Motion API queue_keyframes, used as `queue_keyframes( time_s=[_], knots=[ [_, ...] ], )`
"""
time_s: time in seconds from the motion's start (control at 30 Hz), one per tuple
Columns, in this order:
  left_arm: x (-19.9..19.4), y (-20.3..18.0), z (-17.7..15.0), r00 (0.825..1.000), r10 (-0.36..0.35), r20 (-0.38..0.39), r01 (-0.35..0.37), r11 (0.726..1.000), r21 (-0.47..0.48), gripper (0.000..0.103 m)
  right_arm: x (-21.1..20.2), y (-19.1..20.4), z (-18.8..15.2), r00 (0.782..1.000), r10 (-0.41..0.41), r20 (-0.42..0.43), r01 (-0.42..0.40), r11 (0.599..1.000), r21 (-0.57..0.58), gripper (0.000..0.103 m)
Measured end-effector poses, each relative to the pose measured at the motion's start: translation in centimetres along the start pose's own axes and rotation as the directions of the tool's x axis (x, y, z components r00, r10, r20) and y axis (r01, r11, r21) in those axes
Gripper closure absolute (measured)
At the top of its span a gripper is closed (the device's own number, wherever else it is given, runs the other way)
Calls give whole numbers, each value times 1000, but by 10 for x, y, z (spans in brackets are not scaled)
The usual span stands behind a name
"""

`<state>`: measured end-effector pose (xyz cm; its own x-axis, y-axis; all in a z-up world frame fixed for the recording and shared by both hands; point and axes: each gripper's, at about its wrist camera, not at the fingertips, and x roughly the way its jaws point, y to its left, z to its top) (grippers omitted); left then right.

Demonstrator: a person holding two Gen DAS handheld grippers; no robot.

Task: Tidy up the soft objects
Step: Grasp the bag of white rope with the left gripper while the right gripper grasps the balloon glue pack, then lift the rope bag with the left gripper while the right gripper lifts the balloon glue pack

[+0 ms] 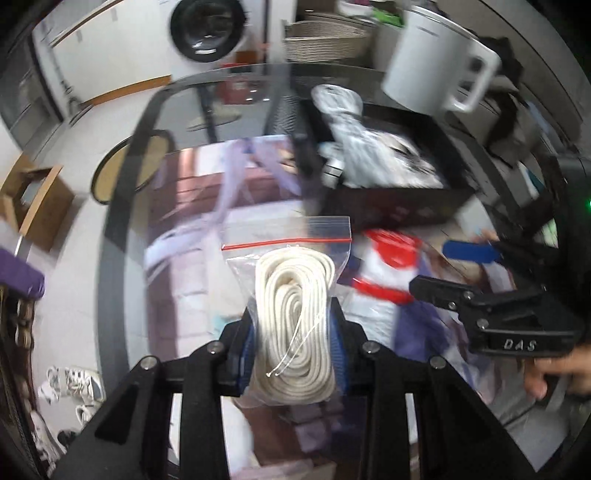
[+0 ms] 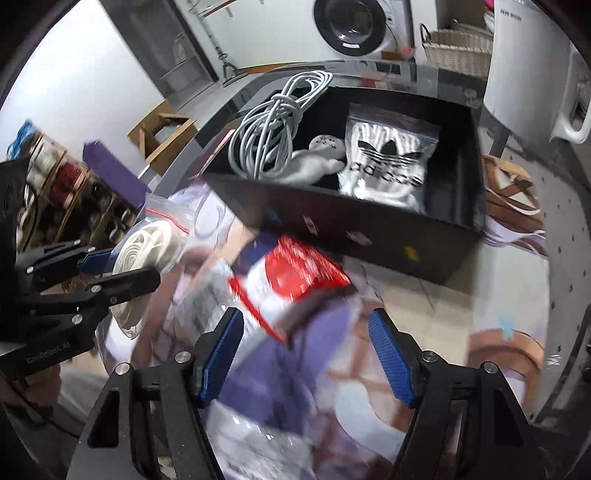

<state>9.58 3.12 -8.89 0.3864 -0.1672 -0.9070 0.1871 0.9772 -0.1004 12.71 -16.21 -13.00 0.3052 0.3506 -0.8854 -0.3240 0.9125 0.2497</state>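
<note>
**Two handheld grippers over a table of bagged soft goods, with a black storage box behind**

Left wrist view: the left gripper (image 1: 293,332) has its blue-padded fingers (image 1: 338,347) pressed against both sides of a clear zip bag of coiled white rope (image 1: 291,314). The bag's red seal strip runs across its top, and the bag is held above the patterned table cover (image 1: 192,206). To the right, the right gripper (image 1: 454,269) enters the frame; the raised letters "DAS" can be read on its black body, and a hand (image 1: 561,373) grips it from below.

Right wrist view: the right gripper (image 2: 306,354) stands with its blue fingers (image 2: 391,362) wide apart and nothing between them. Just ahead of them, lying on the cover, is a red-and-white packet (image 2: 295,284); its printing is too blurred to read. The left gripper (image 2: 110,266) appears at the left edge with the rope bag (image 2: 147,251) clamped in it; lettering on its body is partly legible, but not reliably.

Beyond the packet, a black box (image 2: 369,236) sits on the table. It contains a bundle of grey-white cable (image 2: 269,125) at its left end, a small pale soft object (image 2: 317,158) in the middle, and a zip bag of white fabric printed with the "adidas" trefoil logo (image 2: 388,158) toward the right. A white appliance (image 2: 532,70) stands to the right of the box; dark lettering near its top cannot be made out. A washing machine (image 2: 351,26) and a wicker basket (image 2: 454,48) stand in the background.
</note>
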Motion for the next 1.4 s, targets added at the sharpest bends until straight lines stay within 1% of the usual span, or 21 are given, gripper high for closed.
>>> queue_keyframes(
  time_s=[0.1, 0.17, 0.2, 0.27, 0.33, 0.37, 0.4, 0.43, 0.6, 0.73, 0.83, 0.9, 0.97, 1.0, 1.07, 1.1, 1.13, 1.23, 1.4],
  knots=[
    [13, 5, 3, 1000, 21, -18, -21, 1000, -22, 70, 14, 8, 12, 1000, 15, -8, -15, 1000, 26, 31],
    [19, 3, 2, 999, 21, -27, -22, 999, -28, 70, 21, 14, 18, 1000, -2, -7, 2, 1000, 29, 31],
    [27, -4, 6, 999, 19, -34, -20, 999, -26, 70, 25, 19, 19, 1000, -10, -8, 10, 1000, 22, 31],
    [32, -9, 5, 999, 21, -45, -22, 1000, -13, 70, 32, 26, 21, 1000, -25, -18, 24, 1000, -9, 31],
    [33, -13, 5, 999, 25, -46, -26, 1000, -7, 70, 37, 29, 20, 998, -66, -19, 65, 997, -52, 32],
    [33, -14, 6, 999, 23, -44, -23, 1000, -7, 70, 37, 30, 18, 997, -78, -9, 77, 994, -79, 38],
    [32, -16, 5, 999, 20, -43, -20, 1000, -9, 70, 36, 30, 17, 995, -95, -6, 94, 991, -98, 50],
    [32, -17, 5, 999, 16, -45, -16, 1000, -10, 70, 34, 28, 16, 993, -122, -4, 121, 986, -117, 51],
    [35, -25, 7, 998, -26, -56, 25, 1000, -15, 70, 21, 7, 0, 991, -128, -30, 122, 983, -137, 52],
    [41, -48, 0, 993, -74, -95, 76, 997, 12, 70, 8, -4, -23, 990, -120, -69, 107, 980, -167, 52],
    [45, -62, -1, 994, -49, -100, 54, 997, 52, 66, 2, -5, -36, 989, -133, -68, 117, 974, -195, 52],
    [52, -69, 0, 993, -27, -116, 36, 997, 71, 63, 5, -5, -38, 988, -137, -74, 120, 973, -195, 52],
    [56, -73, 1, 994, -15, -112, 23, 997, 73, 59, 6, -5, -39, 987, -140, -74, 124, 974, -190, 51],
    [57, -75, 2, 994, -6, -110, 15, 997, 80, 58, 7, -5, -38, 987, -141, -75, 125, 974, -189, 51],
    [57, -80, 2, 994, 8, -106, 3, 995, 99, 60, 8, -3, -38, 987, -140, -73, 123, 972, -198, 51],
    [57, -82, 2, 995, 6, -104, 4, 995, 101, 66, 10, -1, -38, 987, -142, -71, 125, 971, -206, 52],
    [56, -82, 2, 995, 0, -102, 11, 994, 104, 68, 10, 1, -39, 987, -147, -67, 130, 968, -216, 52],
    [53, -83, 1, 995, -9, -98, 19, 994, 106, 70, 10, 6, -39, 987, -148, -58, 131, 964, -230, 52],
    [48, -77, 2, 997, -21, -76, 28, 994, 102, 70, 3, 13, -37, 989, -148, -17, 140, 960, -243, 53]
  ],
)
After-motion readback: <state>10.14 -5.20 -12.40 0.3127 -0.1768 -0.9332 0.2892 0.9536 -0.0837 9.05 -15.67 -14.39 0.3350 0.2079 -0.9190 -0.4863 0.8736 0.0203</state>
